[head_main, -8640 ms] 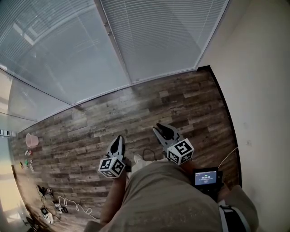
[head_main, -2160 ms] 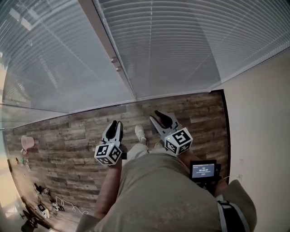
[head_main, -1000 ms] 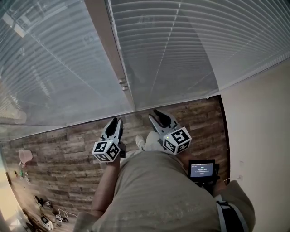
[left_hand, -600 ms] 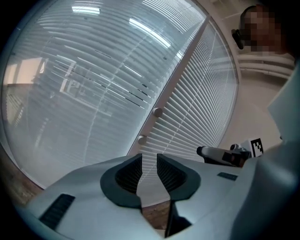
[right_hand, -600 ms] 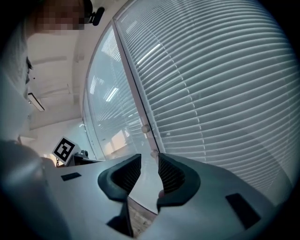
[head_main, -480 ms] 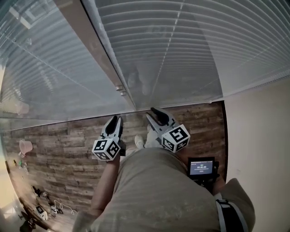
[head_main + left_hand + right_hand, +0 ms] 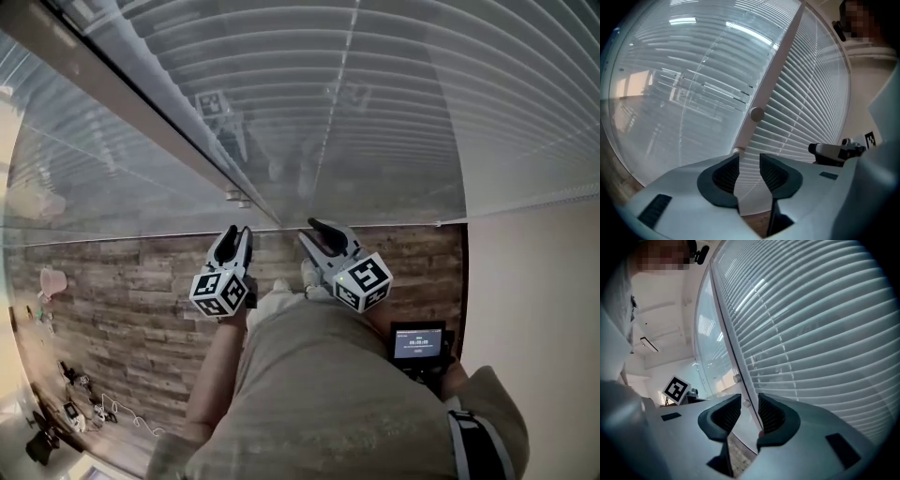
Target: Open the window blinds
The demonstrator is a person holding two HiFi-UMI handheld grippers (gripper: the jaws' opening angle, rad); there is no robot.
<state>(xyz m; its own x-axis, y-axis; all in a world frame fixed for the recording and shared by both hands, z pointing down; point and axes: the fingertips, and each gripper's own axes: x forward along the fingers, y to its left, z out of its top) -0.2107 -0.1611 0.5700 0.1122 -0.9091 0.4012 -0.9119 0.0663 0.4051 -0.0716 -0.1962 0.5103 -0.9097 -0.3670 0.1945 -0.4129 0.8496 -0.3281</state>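
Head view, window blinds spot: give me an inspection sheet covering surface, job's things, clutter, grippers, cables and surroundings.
Surface: wood-plank floor running up to the window.
Job's things: window blinds down, slats covering the glass; two round knobs on the frame post.
Clutter: pink object and small devices near the floor's left edge.
Grippers: left gripper jaws have just been opening, nothing between them; right gripper open, empty; both point toward the foot of the window.
Cables: white cable loose on the floor beside the devices.
Surroundings: beige wall at right; small lit screen at the person's side.
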